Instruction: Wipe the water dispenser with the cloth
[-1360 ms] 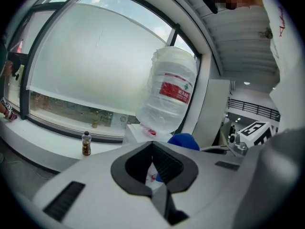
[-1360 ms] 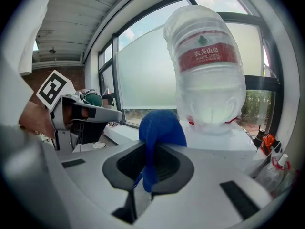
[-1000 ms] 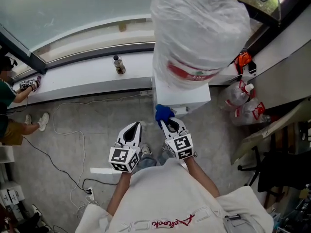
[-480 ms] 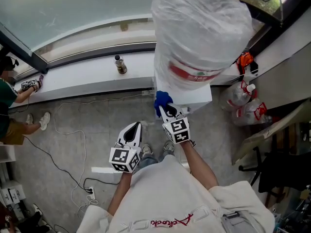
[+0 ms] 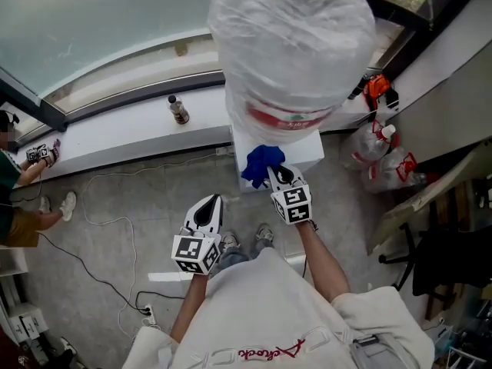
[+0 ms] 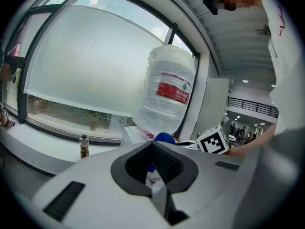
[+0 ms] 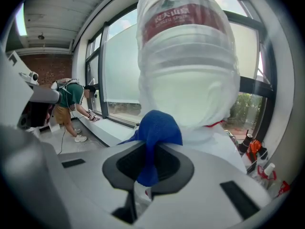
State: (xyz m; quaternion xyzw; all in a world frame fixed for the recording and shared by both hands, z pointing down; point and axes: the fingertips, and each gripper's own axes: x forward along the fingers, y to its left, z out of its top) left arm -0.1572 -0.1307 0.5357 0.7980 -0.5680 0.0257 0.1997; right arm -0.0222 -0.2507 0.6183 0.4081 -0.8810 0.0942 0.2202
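**At the dispenser's top front edge: cloth pinched and brought to the work**

At the near edge of the white water dispenser (image 5: 306, 149), the right gripper (image 5: 275, 174) holds the blue cloth (image 5: 261, 164). Its jaws are clamped on a narrow neck of the fabric. The rest bunches out past the tips as a soft wad, which suits wiping, since cloth rather than jaw would meet the surface. From the head view the wad lies against or just over the cabinet's top front corner; I cannot tell whether it is actually in contact.

The right gripper view puts the cloth (image 7: 155, 128) directly below the plastic-wrapped water bottle (image 7: 188, 56) seated on the dispenser. By my reading, that places the top deck around the bottle's base first in line for wiping.

The left gripper (image 5: 209, 203) hangs low and well apart from the cabinet, over the floor. Its jaws are pressed together on nothing. It seems parked out of the way, as the job needs one tool.

A small drink bottle (image 5: 178, 110) stands on the window ledge, uninvolved.
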